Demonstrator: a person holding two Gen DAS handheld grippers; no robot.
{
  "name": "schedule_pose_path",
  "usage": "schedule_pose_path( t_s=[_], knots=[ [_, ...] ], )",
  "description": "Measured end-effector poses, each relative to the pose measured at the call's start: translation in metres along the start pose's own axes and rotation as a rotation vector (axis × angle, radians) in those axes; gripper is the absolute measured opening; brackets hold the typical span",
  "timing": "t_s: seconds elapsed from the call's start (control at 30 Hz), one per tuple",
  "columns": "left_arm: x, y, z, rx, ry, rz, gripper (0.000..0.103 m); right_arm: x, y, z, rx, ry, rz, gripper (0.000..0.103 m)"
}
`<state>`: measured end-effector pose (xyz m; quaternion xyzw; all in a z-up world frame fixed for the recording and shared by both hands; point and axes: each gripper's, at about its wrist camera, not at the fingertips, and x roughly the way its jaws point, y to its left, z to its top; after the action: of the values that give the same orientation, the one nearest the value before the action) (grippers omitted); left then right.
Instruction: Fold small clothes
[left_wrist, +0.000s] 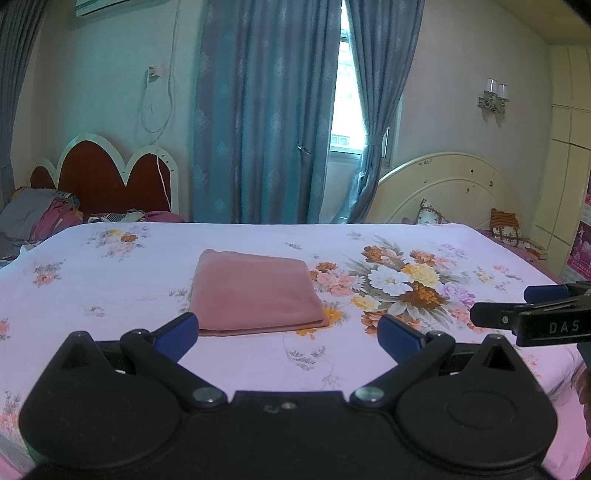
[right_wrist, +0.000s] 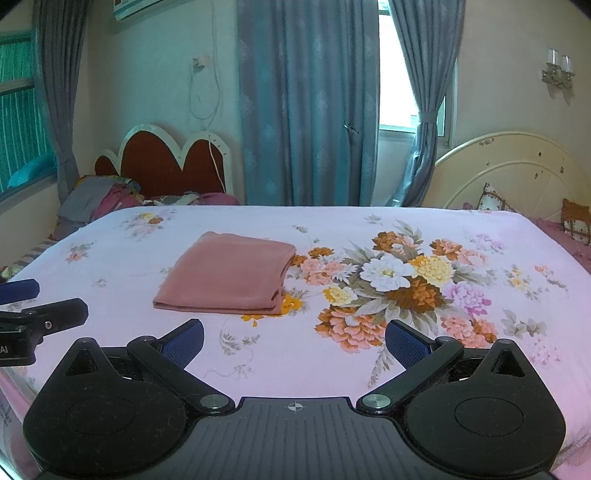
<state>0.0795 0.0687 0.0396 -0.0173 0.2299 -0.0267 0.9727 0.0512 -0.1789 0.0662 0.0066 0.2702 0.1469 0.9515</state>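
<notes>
Item: pink cloth (left_wrist: 255, 293), folded into a flat rectangle, lay on the bed sheet (left_wrist: 110, 295) just left of a large printed flower bouquet (left_wrist: 399, 288). Layered edges showed at its near and right sides. Nothing rested on it; nothing stood between it and either gripper.

Surroundings: a heap of clothes (left_wrist: 37, 218) lay at far left on a second bed with a red scalloped headboard (left_wrist: 107, 177). Blue curtains (left_wrist: 266, 110) hung behind, parted at a bright window (left_wrist: 345, 110). A cream round headboard (left_wrist: 454, 184) stood at right with two patterned cushions (left_wrist: 506, 229) before it. A twin wall lamp (left_wrist: 495, 94) and a dangling white cable (left_wrist: 159, 110) marked the pale wall. Cabinet panels ran along the far right edge.

Surface: pale lilac floral sheet, smooth, covering the whole bed.

Left gripper (left_wrist: 288, 334): held low over the near edge of the sheet, level, pointed at the cloth; jaws spread wide, empty, the left blue pad just beside the cloth's near left corner.

Right gripper (right_wrist: 294, 338): held level alongside, to the right of the cloth, jaws likewise spread wide and empty, over the bouquet's near edge. Each gripper's fingers showed side-on at the margin of the other's view.
</notes>
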Motion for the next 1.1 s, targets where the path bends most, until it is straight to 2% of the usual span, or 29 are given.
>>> schedule_pose_path(
  t_s=[1.1],
  knots=[
    [0.0025,0.0085,0.0045,0.012,-0.008,-0.019,0.103,0.0018,-0.0096,0.0011,-0.014,-0.005,0.005,0.103]
  ],
)
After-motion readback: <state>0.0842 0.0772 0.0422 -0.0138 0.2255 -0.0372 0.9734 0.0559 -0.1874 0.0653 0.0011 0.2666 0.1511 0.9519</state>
